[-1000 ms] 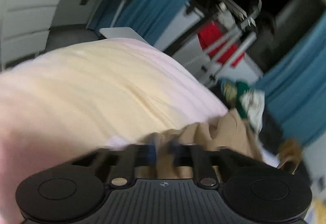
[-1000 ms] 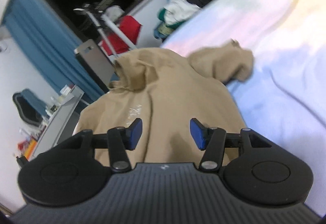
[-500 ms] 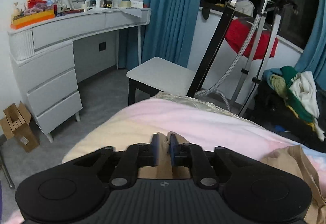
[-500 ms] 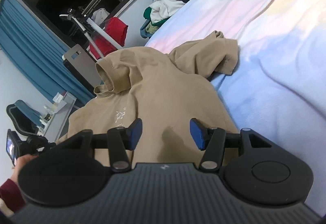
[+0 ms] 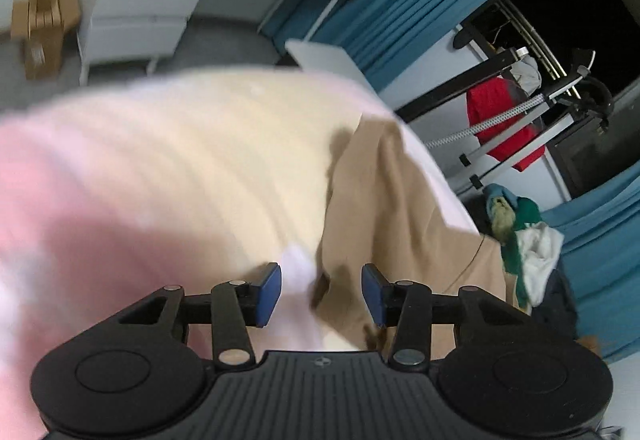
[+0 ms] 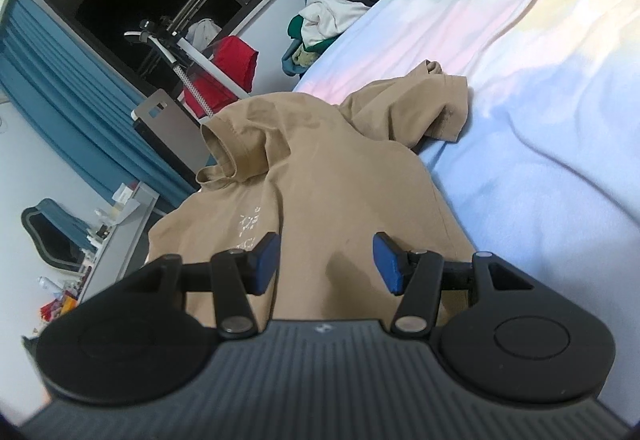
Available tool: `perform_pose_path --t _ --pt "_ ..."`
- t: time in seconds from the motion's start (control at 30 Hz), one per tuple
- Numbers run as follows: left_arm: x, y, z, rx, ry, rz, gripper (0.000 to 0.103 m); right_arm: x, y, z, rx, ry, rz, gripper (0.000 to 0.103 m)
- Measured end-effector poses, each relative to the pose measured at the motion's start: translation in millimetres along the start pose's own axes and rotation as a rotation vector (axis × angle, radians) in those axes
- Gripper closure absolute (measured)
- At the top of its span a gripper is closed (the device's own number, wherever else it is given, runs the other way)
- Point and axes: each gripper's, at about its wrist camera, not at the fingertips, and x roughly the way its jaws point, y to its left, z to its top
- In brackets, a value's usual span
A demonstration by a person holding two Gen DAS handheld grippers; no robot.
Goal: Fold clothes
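L gripper (image 5: 321,294): jaws apart, nothing between the blue pads; hovers low over the bedspread (image 5: 168,160), w/ the shirt edge right in front at 12-1 o'clock.
Shirt, L view: tan t-shirt (image 5: 384,216) runs from gripper tip up toward 1 o'clock, one long fold/strip lying on the bedspread. Frame is motion-blurred, so exact hem line can't be told.
Risk L: w/ blur + fast hand, pads could close on bedspread along w/ shirt, or grab only one layer → fold drags crooked.
R gripper (image 6: 325,262): jaws wide, empty; sits over lower body of the shirt (image 6: 320,168), not touching as far as I can tell.
Shirt, R view: spread but rumpled; collar bunched up at 11 o'clock, sleeve (image 6: 424,108) crumpled at 1 o'clock, faint print near L pad.
Risk R: folding now prob. traps collar bunch + crumpled sleeve inside → lumpy result; a pinch mid-panel rather than at hem/edge would tent the cloth, not fold it.
Risk both: shirt lies near bed edge on the far side; a hard pull may slide it off.
Count: grippers 2; tan shirts 1; sleeves seen 1 (other hidden); clothes pile (image 6: 320,24) off the bed 1, items in it too mixed to count.
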Motion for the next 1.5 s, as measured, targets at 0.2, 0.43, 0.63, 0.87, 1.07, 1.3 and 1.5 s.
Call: perform_pose_path --t 0.2,0.43,0.63,0.87,1.07,1.3,1.5 --pt "12 5 -11 0.013 -0.003 -0.119 0.068 -2 -3 -1 0.010 0.010 -0.002 0.047" --pt "3 -35 -10 0.247 -0.028 -0.064 0.098 0 -3 -2 0.012 0.012 0.000 0.048" --pt "4 -56 13 0.410 -0.169 0.218 0.098 -1 -5 2 0.009 -0.005 -0.017 0.048" --pt "15 -57 7 0.523 -0.148 0.282 0.095 1 -1 2 -0.036 -0.009 -0.027 0.048" --pt "-45 -34 -23 0.564 0.052 0.176 0.063 -1 5 2 -0.085 -0.012 -0.027 0.048" --pt "-137 20 -78 0.589 0.376 0.062 0.032 -19 21 -2 -0.206 -0.022 -0.017 0.047" --pt "-172 32 -124 0.788 0.524 0.083 0.030 -50 24 0 -0.251 -0.017 -0.031 0.046"
